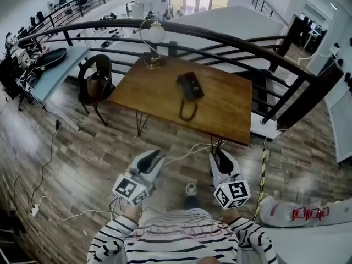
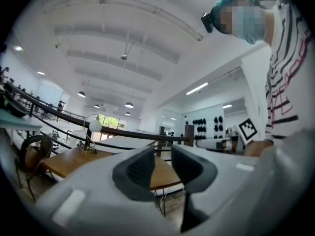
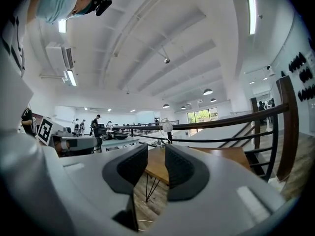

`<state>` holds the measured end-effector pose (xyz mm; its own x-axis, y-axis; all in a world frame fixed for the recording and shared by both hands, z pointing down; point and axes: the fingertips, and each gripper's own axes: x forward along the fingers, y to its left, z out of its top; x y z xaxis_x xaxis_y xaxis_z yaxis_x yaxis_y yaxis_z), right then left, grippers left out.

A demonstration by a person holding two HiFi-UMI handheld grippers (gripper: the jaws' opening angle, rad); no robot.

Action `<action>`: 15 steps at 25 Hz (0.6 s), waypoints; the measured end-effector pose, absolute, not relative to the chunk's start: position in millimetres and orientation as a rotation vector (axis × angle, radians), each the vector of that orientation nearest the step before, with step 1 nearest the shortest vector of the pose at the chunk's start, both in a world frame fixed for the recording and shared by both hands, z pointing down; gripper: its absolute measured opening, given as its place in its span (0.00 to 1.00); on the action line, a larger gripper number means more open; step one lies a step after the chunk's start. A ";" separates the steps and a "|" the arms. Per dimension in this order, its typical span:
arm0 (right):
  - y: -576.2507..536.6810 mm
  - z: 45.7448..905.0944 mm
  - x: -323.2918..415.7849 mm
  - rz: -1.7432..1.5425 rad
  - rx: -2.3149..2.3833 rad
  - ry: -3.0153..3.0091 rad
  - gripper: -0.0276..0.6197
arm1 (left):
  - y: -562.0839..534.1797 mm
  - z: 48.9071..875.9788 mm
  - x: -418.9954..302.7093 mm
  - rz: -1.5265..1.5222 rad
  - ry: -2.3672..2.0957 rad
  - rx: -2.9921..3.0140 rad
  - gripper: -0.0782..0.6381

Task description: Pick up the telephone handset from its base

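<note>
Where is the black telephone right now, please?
In the head view, the black telephone sits near the middle of the brown wooden table, right of the globe-shaded desk lamp.

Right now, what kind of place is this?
Probably a mezzanine in a big open office or workshop: a curved black railing runs behind the wooden table holding a telephone and lamp, with work desks beyond.
</note>
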<state>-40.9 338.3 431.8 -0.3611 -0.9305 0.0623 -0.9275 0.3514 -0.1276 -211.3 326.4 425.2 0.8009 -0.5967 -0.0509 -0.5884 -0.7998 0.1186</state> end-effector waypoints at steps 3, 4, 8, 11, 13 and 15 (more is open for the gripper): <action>316.0 435.4 -31.9 -0.237 -1.748 2.584 0.25 | 306.4 426.9 -202.2 -0.122 -0.968 2.879 0.26; 306.8 437.4 -26.8 -0.244 -1.746 2.589 0.28 | 298.2 428.0 -196.6 -0.117 -0.970 2.875 0.26; 268.4 447.7 -0.6 -0.276 -1.726 2.603 0.31 | 262.6 434.2 -167.2 -0.099 -0.978 2.870 0.28; 240.8 453.7 17.2 -0.295 -1.695 2.629 0.34 | 236.7 436.4 -143.4 -0.097 -0.982 2.861 0.29; 223.0 456.6 27.8 -0.304 -1.673 2.641 0.36 | 219.6 438.7 -129.7 -0.091 -0.991 2.853 0.30; 205.3 458.7 38.3 -0.311 -1.658 2.650 0.36 | 203.0 440.7 -117.0 -0.086 -1.000 2.843 0.30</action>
